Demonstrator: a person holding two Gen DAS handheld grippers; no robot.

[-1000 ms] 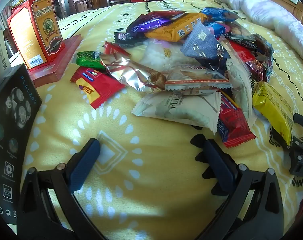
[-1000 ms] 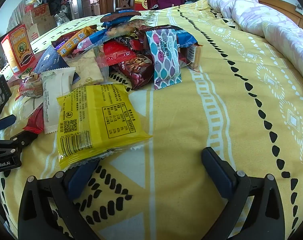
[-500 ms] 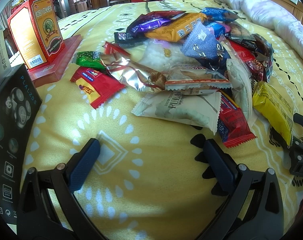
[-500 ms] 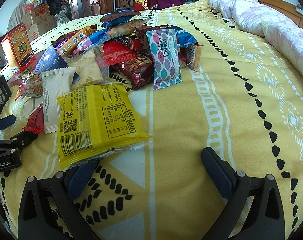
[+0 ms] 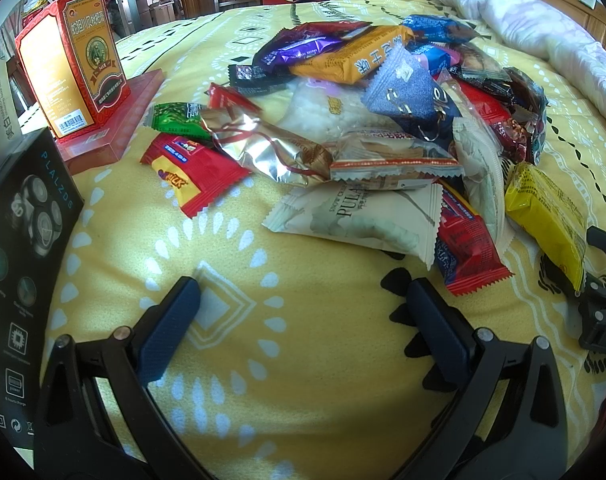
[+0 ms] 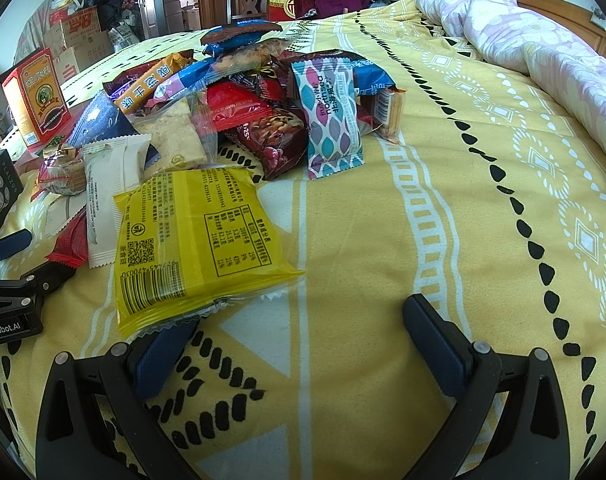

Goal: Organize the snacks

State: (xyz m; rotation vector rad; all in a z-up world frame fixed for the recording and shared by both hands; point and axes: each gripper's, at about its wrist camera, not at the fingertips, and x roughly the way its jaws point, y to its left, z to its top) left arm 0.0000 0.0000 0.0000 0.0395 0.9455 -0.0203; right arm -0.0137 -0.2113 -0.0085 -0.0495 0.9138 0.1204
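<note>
Both tongs sit low over the bedspread with jaws spread wide and nothing between them, likely poised to pick. The left gripper faces the snack pile, with the white packet at the pile's near edge just ahead. The right gripper is at the pile's right side, its left finger tucked just under the yellow packet, the pile's nearest piece there. A red box stands left of the pile, perhaps the destination.

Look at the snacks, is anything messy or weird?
Yes. The snacks lie in a jumbled heap on the bed, packets overlapping every way. The yellow packet has slid out over the right tool's left finger.
</note>
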